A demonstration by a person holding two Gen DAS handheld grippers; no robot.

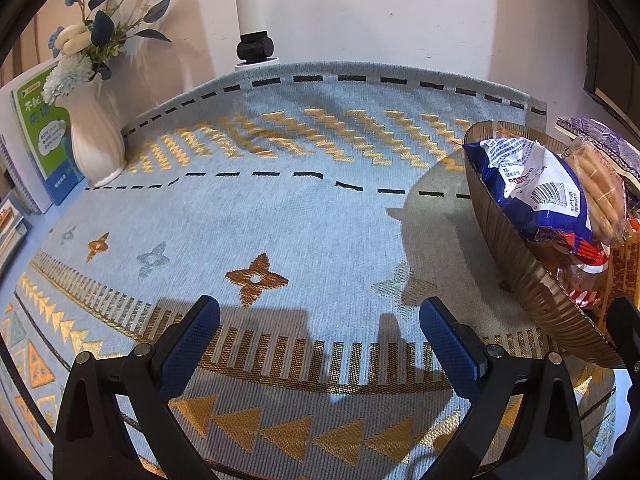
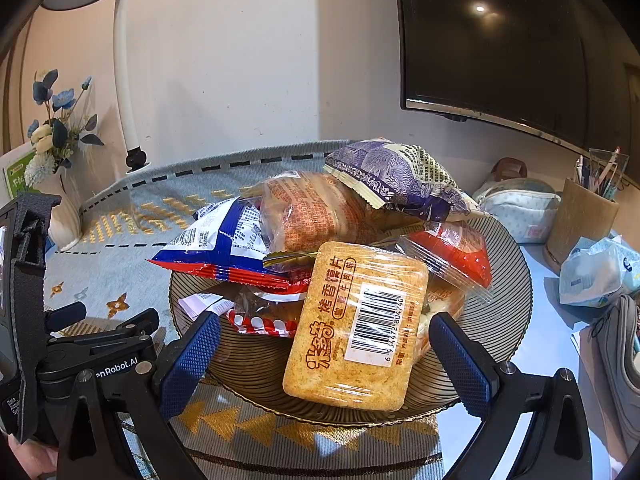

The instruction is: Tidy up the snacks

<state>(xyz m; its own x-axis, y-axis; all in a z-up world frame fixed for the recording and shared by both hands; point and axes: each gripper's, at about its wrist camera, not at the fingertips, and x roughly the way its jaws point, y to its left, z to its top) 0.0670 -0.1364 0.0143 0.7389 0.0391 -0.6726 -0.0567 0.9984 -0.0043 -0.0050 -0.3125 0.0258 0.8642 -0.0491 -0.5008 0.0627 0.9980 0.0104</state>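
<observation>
Across the worktop lies a pale blue woven cloth (image 1: pixel 280 216) with gold zigzags, stars and triangles, reaching to the far wall. On its right part stands a wide ribbed brown plate (image 2: pixel 504 272), heaped with snacks. A dark screen (image 2: pixel 500 40) hangs on the wall at the far right. At the far left a white vase (image 1: pixel 96 140) of blue and white flowers stands beside a green book (image 1: pixel 44 136), with a white lamp post (image 1: pixel 250 4) further along the wall.

On the plate, a blue, white and red bag (image 2: pixel 224 248) hangs over the left rim, a clear-wrapped orange-printed packet (image 2: pixel 312 212) sits in the middle, and a purple patterned bag (image 2: pixel 400 180) tops the far side. A flat golden cracker pack (image 2: pixel 352 328) with a barcode leans at the near edge, a red-and-clear packet (image 2: pixel 460 256) just right of it.

The right tongs (image 2: pixel 324 348) are spread wide, either side of the cracker pack, pinching nothing. The left tongs (image 1: pixel 320 332) are likewise spread above bare cloth, left of the plate.
</observation>
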